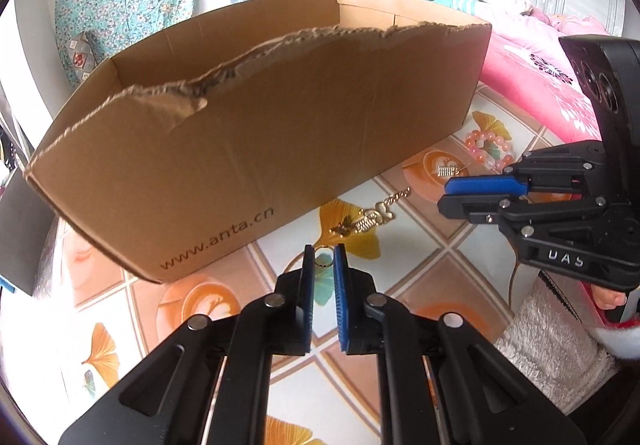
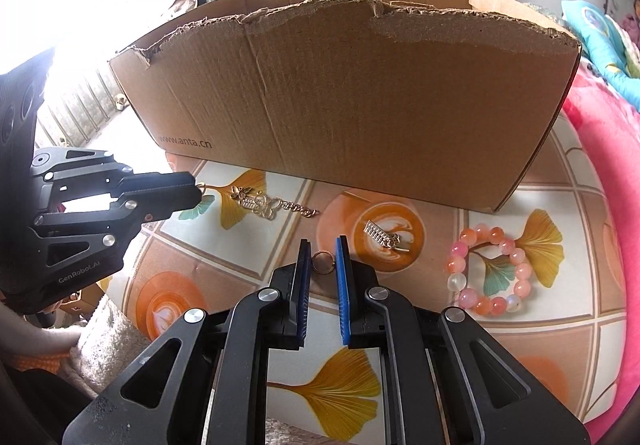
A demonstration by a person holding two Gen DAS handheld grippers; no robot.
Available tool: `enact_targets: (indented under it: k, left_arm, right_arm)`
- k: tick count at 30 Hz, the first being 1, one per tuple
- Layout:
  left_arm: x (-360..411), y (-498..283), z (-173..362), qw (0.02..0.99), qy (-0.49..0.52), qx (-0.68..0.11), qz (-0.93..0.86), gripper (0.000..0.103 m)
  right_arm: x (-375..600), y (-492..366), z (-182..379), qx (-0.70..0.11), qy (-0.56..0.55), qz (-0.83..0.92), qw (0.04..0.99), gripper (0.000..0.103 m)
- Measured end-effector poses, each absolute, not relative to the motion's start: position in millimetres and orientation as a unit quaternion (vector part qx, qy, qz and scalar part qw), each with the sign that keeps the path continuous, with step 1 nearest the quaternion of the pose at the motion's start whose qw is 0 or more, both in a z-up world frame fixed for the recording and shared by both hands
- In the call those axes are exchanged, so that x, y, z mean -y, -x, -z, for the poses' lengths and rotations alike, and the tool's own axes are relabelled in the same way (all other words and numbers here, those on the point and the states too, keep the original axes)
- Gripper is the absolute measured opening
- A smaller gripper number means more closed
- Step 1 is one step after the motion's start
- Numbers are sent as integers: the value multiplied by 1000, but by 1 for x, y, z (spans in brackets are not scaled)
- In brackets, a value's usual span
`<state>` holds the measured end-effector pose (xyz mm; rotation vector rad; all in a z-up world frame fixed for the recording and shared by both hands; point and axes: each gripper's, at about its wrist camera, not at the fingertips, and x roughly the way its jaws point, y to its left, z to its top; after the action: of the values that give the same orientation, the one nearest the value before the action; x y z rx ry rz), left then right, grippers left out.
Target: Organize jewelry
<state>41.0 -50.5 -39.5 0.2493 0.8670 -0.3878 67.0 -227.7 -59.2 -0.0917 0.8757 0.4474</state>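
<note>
Between my left gripper's (image 1: 324,251) slightly parted fingers, a gold ring (image 1: 323,260) is sitting. Beyond it, the gold chain (image 1: 370,219) is lying lengthwise along the www.anta.cn box (image 1: 256,133). My right gripper (image 2: 323,247) is bracketing another ring (image 2: 322,262), unpinched. The box interior is hidden.

A torn brown cardboard box (image 2: 360,93) stood on the patterned tablecloth (image 2: 400,325), filling the upper middle of the right wrist frame. Before it, from left to right, lay a gold chain with charms (image 2: 268,201), a small gold comb-shaped clip (image 2: 382,235) and a pink beaded bracelet (image 2: 488,269). A gold ring (image 2: 322,262) lay at lower centre, below the chain and clip.
</note>
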Motion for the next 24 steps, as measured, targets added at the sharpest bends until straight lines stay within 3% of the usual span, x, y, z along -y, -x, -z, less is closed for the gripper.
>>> enact_targets:
  k: [14, 24]
  left_arm:
    - [41, -28, 19, 896, -98, -386, 195, 9]
    - [30, -41, -60, 911, -67, -318, 253, 9]
  right_arm:
    - [218, -59, 37, -409, 47, -210, 887, 10]
    - [216, -68, -58, -322, 44, -231, 917, 10]
